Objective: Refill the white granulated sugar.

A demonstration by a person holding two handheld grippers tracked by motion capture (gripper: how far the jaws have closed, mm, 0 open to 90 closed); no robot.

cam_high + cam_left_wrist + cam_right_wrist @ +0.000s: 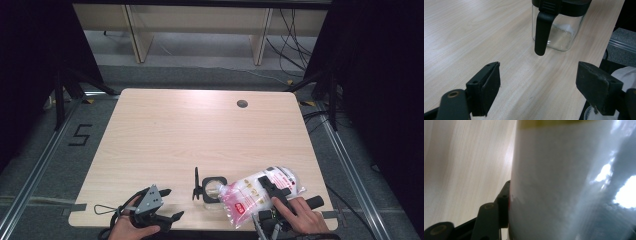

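A clear glass jar with a black rim stands near the table's front edge, its black lid flap swung up at its left. A plastic bag of white granules with red print lies tilted beside it, one corner at the jar's mouth. My right gripper is shut on the bag's middle. In the right gripper view one finger presses the bag. My left gripper stands open left of the jar, nothing between its fingers. The left gripper view shows the left gripper facing the jar, which has a little white at the bottom.
The wooden table has a round cable hole at the back right. The jar and the bag sit close to the front edge. Dark frames and cables stand on the floor around the table.
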